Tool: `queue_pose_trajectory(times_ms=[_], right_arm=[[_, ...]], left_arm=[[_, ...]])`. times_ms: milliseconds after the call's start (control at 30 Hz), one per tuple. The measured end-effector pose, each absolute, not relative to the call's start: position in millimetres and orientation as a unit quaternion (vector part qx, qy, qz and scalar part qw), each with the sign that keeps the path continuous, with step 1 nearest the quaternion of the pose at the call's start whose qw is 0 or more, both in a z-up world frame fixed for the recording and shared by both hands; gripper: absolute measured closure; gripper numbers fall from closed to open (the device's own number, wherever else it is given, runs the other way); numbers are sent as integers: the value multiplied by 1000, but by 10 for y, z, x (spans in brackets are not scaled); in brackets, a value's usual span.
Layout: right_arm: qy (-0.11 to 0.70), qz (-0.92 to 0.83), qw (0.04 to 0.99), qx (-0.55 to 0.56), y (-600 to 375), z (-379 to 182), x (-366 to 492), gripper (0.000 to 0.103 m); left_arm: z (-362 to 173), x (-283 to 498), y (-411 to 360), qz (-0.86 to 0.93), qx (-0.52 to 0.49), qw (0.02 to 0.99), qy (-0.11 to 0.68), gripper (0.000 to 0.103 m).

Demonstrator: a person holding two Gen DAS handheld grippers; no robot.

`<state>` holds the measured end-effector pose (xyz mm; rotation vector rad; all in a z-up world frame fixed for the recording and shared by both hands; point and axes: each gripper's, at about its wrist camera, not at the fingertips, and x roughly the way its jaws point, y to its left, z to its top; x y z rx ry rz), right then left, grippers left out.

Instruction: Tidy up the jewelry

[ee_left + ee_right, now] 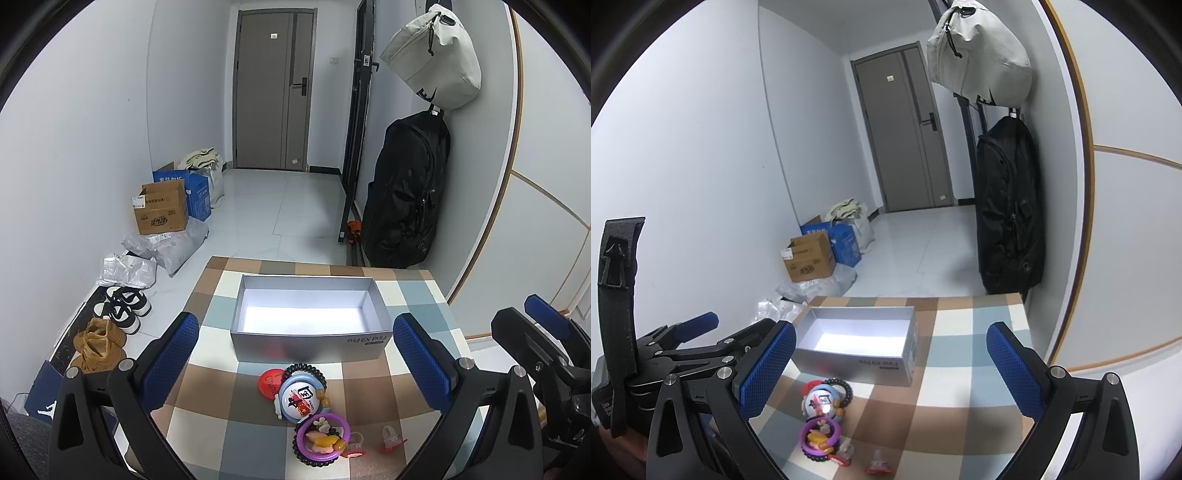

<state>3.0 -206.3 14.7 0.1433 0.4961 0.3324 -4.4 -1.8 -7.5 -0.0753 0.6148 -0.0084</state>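
An open, empty grey box (309, 317) stands on the checkered table (417, 295); it also shows in the right wrist view (857, 345). In front of it lies a pile of jewelry: a round white and blue badge (301, 400) (820, 401), a black coil bracelet (306, 369), a red disc (269, 382), a purple ring bracelet (323, 439) (819, 435) and clear red-based rings (391, 439) (877, 461). My left gripper (306, 363) is open above the pile, empty. My right gripper (892, 373) is open and empty, to the right of the pile.
Cardboard and blue boxes (162, 206), parcels and shoes (123, 310) lie on the floor at left. A black backpack (406, 192) and a pale bag (436, 55) hang on the right wall. A door (273, 88) stands at the far end.
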Motion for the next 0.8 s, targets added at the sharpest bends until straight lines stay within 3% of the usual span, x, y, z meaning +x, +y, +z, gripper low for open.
queue_pose_trajectory(times_ms=[567, 800], right_arm=[[339, 181, 919, 89, -2156, -244, 173, 0], [431, 194, 879, 66, -2149, -550, 202, 18]], left_arm=[[-491, 58, 132, -40, -40, 915, 400, 1], [-623, 75, 233, -45, -53, 897, 436, 1]])
